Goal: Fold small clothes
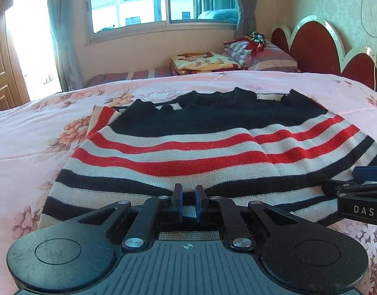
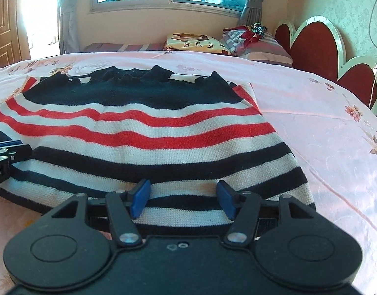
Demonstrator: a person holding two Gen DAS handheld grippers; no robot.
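A: In the left wrist view, where does the striped sweater (image 1: 213, 145) lie?

B: It lies spread on the bed (image 1: 40, 132), black collar end toward the window, hem toward the camera. The left gripper (image 1: 188, 198) sits at the hem, its fingers drawn close with a narrow gap; whether cloth is pinched between them cannot be told. The right gripper (image 1: 360, 191) shows at the right edge, low over the same hem.

A: And the right wrist view?

B: The sweater (image 2: 149, 132) again lies across the pink floral bed (image 2: 323, 127). The right gripper (image 2: 183, 198) has its fingers spread wide over the hem, holding nothing. The left gripper (image 2: 6, 154) peeks in at the left edge, on the cloth.

A: How far along is it?

B: Early, judging by the layout: the body looks unfolded, though a striped flap seems tucked beneath at each far side. The main fold of hem toward collar seems left to do.
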